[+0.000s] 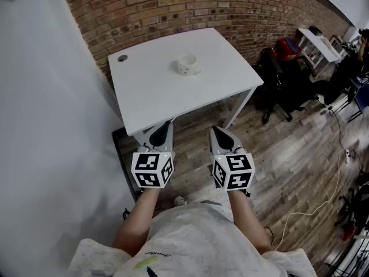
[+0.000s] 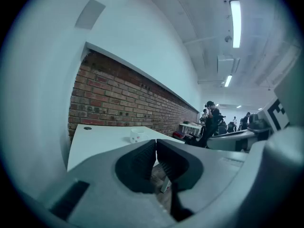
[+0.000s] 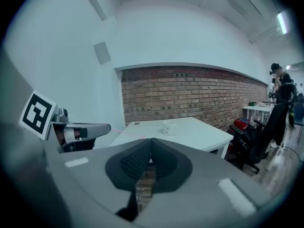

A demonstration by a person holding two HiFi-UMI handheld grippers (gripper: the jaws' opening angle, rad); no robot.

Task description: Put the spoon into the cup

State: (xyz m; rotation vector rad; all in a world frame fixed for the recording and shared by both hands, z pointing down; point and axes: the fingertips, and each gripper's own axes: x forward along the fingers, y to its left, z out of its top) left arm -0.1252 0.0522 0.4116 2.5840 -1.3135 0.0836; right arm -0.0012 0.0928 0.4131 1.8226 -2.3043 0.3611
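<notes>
A white cup [image 1: 187,64] with small dots stands upright near the middle of the white table [image 1: 150,97]. It also shows far off as the cup [image 2: 136,136] and the cup [image 3: 167,128]. No spoon shows in any view. My left gripper [image 1: 166,124] hovers at the table's near edge, shut with nothing between its jaws. My right gripper [image 1: 214,130] is beside it, just off the near edge over the floor, also shut and empty. Both are well short of the cup.
A brick wall [image 1: 190,10] runs behind the table and a white wall [image 1: 46,126] stands at the left. A round cable hole [image 1: 122,57] sits in the table's far left corner. Black chairs [image 1: 282,82], a white shelf [image 1: 319,44] and a floor cable [image 1: 328,195] lie to the right.
</notes>
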